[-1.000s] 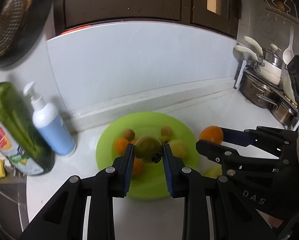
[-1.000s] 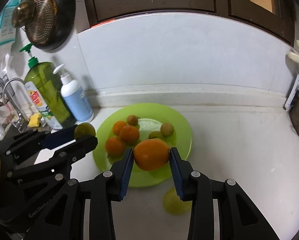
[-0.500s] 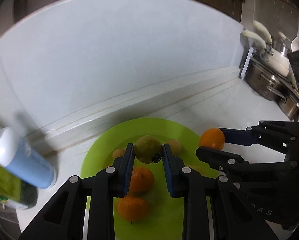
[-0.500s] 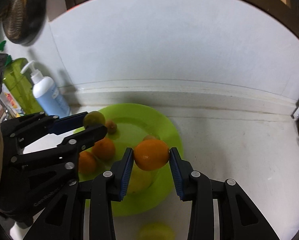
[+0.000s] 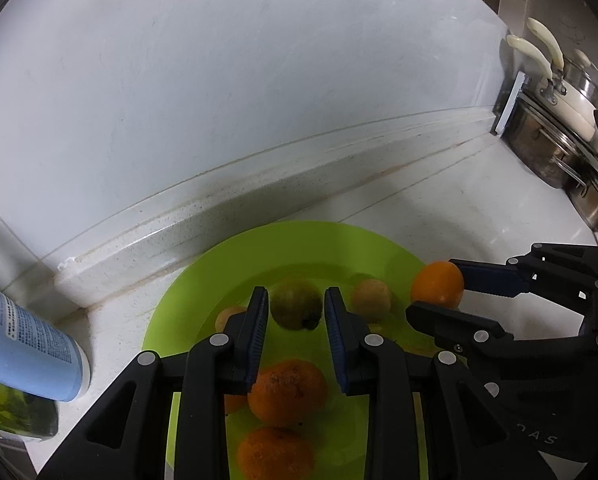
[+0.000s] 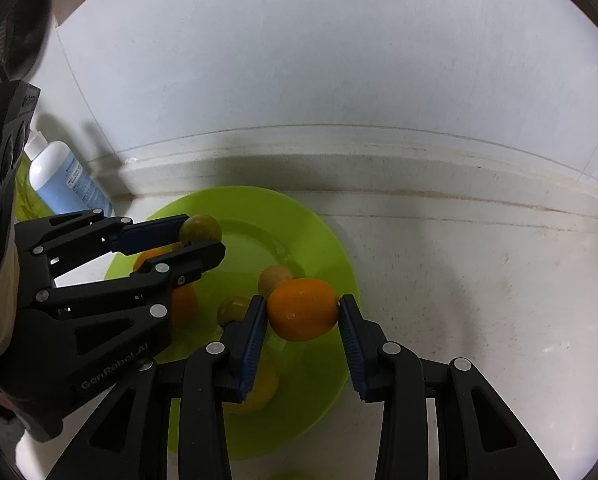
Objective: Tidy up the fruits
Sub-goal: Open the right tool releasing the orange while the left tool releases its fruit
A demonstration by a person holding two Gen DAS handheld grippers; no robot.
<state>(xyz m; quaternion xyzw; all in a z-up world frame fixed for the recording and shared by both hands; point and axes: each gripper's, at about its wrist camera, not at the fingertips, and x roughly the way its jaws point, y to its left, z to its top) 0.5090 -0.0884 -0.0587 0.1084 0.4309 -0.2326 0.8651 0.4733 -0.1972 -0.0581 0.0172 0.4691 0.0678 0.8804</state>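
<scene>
A plate [image 6: 331,248] is sitting on the counter [image 6: 479,280] just before the raised ledge [image 6: 379,152] at the wall's foot. In the right wrist view, a pump bottle [image 6: 59,180] is standing at the plate's ten o'clock, beside the ledge. Several small fruits [image 5: 287,392] are lying on the plate. In the left wrist view, stacked pots [image 5: 555,152] are standing at two o'clock, well apart.

Glossy, probably plastic plate [image 5: 203,280]; speckled stone-like counter [image 6: 479,280]
</scene>
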